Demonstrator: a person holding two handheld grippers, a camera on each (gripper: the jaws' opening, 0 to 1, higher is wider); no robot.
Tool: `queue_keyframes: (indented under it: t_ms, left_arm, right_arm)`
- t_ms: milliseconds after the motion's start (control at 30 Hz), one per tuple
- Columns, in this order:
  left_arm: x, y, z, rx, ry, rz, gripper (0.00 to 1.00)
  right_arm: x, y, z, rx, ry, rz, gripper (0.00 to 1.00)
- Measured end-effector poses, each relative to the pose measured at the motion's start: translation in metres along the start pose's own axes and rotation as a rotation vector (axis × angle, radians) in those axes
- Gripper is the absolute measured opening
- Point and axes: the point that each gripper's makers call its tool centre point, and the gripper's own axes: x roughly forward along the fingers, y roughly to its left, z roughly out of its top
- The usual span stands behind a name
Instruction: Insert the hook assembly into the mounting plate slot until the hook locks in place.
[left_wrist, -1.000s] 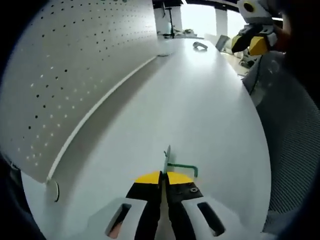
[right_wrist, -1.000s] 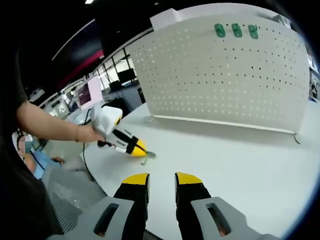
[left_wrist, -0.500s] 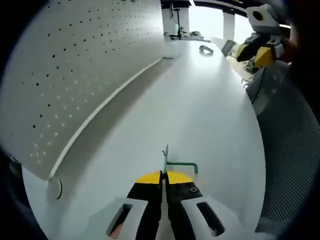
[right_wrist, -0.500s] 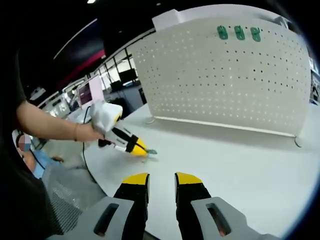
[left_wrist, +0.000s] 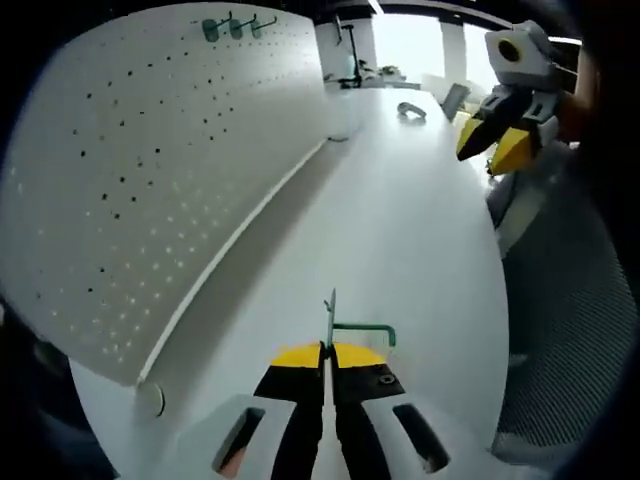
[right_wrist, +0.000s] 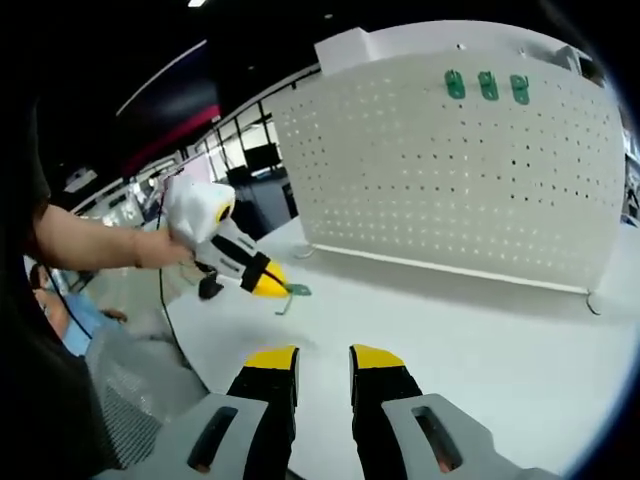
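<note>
An open-plan office or lab hall: a long white worktop (right_wrist: 500, 330) with a standing pegboard (right_wrist: 450, 180); large windows (right_wrist: 245, 150), a dark ceiling with strip lights, desks with monitors (right_wrist: 262, 155) behind.

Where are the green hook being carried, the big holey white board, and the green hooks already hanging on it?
green hook (left_wrist: 362, 330): left gripper view, its horizontal bar.
white board (right_wrist: 420, 170): right gripper view, middle of perforated face.
hanging hooks (right_wrist: 487, 85): right gripper view, middle one of three.

A white perforated pegboard panel (right_wrist: 450, 180) stands along the white table's (right_wrist: 480, 340) far edge, with apparently three green hooks (right_wrist: 487, 86) near its top edge.
</note>
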Motion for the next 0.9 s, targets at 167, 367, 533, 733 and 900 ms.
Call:
queue_keyframes:
  t_ms: [167, 367, 533, 733, 900]
  left_arm:
    - [-0.009, -0.008, 0.014, 0.031, -0.007, 0.004, 0.01]
    - [-0.018, -0.02, 0.027, 0.046, -0.013, 0.014, 0.01]
    - [-0.026, -0.03, 0.035, 0.048, -0.02, 0.015, 0.01]
    - [-0.043, -0.045, 0.047, 0.052, -0.011, 0.023, 0.01]
    - [-0.052, -0.054, 0.056, 0.057, -0.01, 0.02, 0.01]
  right_arm:
    - [-0.002, 0.005, 0.003, -0.009, -0.012, 0.01, 0.19]
    - [-0.008, 0.01, 0.008, -0.039, -0.024, 0.019, 0.19]
    - [-0.012, 0.013, 0.01, -0.048, -0.034, 0.025, 0.19]
    - [-0.017, 0.021, 0.013, -0.073, -0.046, 0.041, 0.19]
    - [-0.021, 0.029, 0.017, -0.096, -0.059, 0.06, 0.19]
